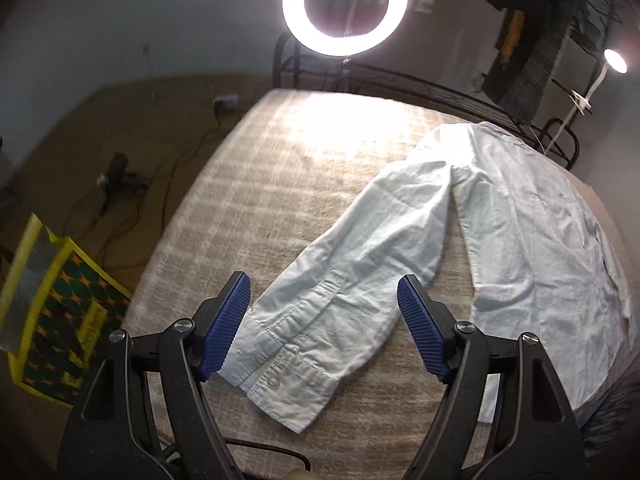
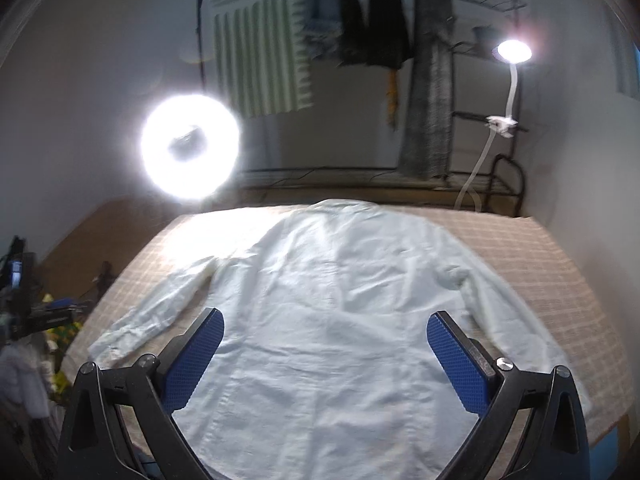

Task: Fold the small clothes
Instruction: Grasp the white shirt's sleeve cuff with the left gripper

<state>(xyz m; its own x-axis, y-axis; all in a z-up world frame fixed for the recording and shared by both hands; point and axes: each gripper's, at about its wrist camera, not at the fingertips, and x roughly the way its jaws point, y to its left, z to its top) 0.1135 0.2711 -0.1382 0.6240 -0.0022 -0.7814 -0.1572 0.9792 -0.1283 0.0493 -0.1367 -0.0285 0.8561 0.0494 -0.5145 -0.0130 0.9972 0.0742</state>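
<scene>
The small white long-sleeved cotton shirt point(image 2: 332, 312) lies flat and spread out on the table with the beige checked cloth point(image 1: 256, 184). You see its smooth side with no buttons down the middle, and the collar end points away from you. One sleeve point(image 1: 352, 264) stretches out from the shirt's body toward your left side. Its buttoned cuff point(image 1: 288, 380) lies near the table's near edge. The other sleeve point(image 2: 508, 320) runs down along the shirt's right side.

Your left gripper point(image 1: 324, 328) is spread wide apart. Its two blue ribbed pads point(image 1: 224, 328) sit one on each side of the cuff end of the sleeve. The left pad looks like it is at the sleeve's edge, but you cannot tell if it touches. It grips nothing.

Your right gripper point(image 2: 324, 360) is also spread wide. It hangs over the lower middle of the shirt's body, with blue pads point(image 2: 456, 364) on each side and white cloth showing between them. It grips nothing either.

Past the far edge of the table a bright round ring lamp point(image 1: 345, 4) shines. A small white clip lamp on a bendy neck point(image 2: 512, 52) glows off to the right. Dark clothes hang on a black metal rack point(image 2: 376, 12) behind the table. On the floor to the left lies a yellow and green patterned bag point(image 1: 60, 320), with black cables point(image 1: 160, 184) beside it.
</scene>
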